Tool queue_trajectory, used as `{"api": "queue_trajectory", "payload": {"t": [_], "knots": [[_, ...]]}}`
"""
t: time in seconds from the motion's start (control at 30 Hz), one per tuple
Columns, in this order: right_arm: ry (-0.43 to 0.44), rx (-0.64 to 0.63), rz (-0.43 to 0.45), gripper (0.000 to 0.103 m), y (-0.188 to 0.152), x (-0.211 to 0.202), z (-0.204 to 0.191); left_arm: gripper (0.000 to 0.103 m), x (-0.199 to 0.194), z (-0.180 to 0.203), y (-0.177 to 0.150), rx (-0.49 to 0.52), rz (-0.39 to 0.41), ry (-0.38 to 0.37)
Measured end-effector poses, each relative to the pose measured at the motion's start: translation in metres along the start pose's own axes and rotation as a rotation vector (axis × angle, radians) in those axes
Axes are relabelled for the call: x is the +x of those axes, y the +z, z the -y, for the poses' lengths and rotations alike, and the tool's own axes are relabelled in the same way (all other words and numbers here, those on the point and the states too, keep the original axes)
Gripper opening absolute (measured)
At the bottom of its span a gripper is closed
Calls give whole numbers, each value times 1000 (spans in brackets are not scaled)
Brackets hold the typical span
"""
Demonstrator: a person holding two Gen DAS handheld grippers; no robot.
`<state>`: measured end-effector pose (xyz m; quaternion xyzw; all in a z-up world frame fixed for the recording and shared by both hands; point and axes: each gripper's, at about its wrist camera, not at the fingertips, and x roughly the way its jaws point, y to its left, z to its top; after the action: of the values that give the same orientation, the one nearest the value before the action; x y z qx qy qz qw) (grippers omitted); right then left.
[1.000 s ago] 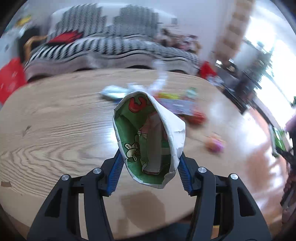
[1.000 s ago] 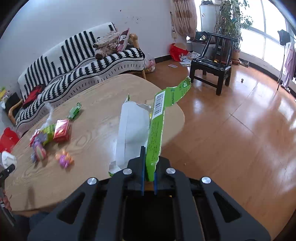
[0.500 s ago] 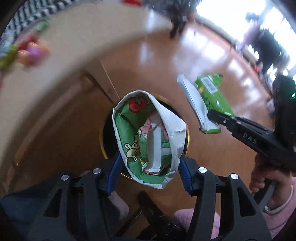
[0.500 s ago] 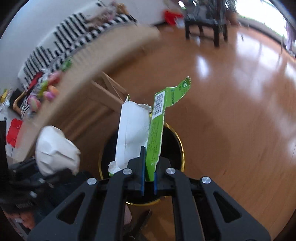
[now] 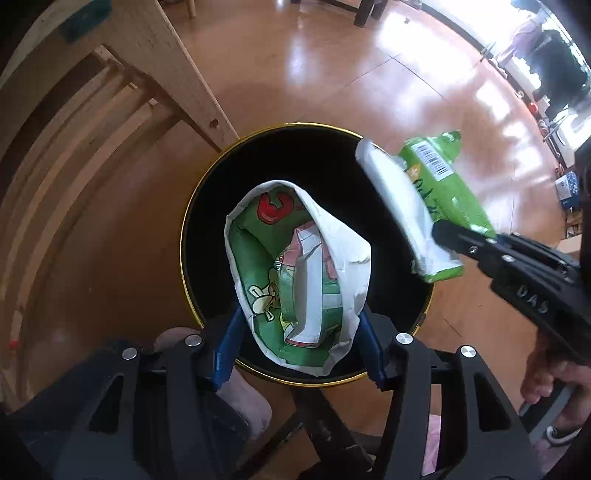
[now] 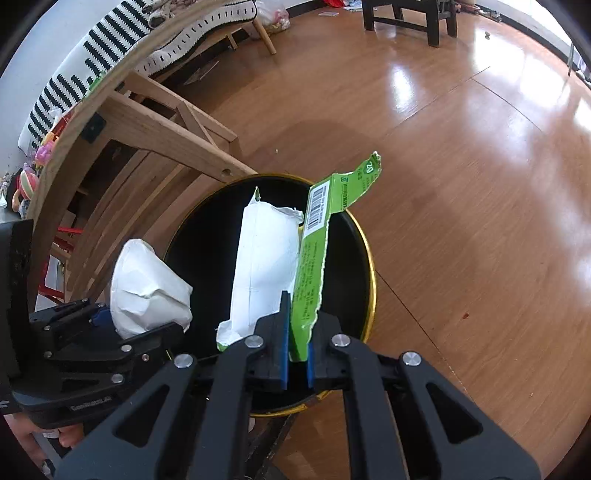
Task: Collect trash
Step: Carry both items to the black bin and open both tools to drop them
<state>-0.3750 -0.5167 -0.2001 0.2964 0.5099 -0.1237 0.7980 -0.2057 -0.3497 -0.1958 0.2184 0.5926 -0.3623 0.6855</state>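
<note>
A black trash bin with a gold rim [image 5: 192, 206] [image 6: 364, 240] stands on the wooden floor below both grippers. My left gripper [image 5: 299, 343] is shut on a crumpled green and white snack bag [image 5: 295, 273], held over the bin's mouth; the bag shows white in the right wrist view [image 6: 147, 288]. My right gripper [image 6: 297, 350] is shut on a torn green and white wrapper [image 6: 273, 258], held over the bin; the wrapper also shows in the left wrist view [image 5: 428, 206].
The wooden table's edge and legs [image 6: 147, 122] stand to the left of the bin. Candies [image 6: 33, 173] lie on the table top. A striped sofa [image 6: 103, 48] and a dark chair [image 6: 406, 18] stand farther off. Shiny wooden floor [image 6: 480, 184] lies to the right.
Both grippers swung from the table top down to the bin and now hold their trash right over its mouth. Both stay shut on their pieces.
</note>
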Motion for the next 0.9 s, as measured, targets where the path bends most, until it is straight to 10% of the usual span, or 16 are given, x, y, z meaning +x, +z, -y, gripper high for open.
{"api": "queue_trajectory", "payload": {"t": [0.73,0.77,0.87,0.9], "knots": [[44,48,3,10,9,-2,3,68,-4,8,3,-11,-1,45],[48,48,13,19,11,-6,2,81,-7,7,2,-21,7,48],[22,69,90,93,18,-33,2,95,-32,9,-3,-47,101,20],[27,80,118,94,21,-44,4,96,-39,10,-4,-44,122,12]]}}
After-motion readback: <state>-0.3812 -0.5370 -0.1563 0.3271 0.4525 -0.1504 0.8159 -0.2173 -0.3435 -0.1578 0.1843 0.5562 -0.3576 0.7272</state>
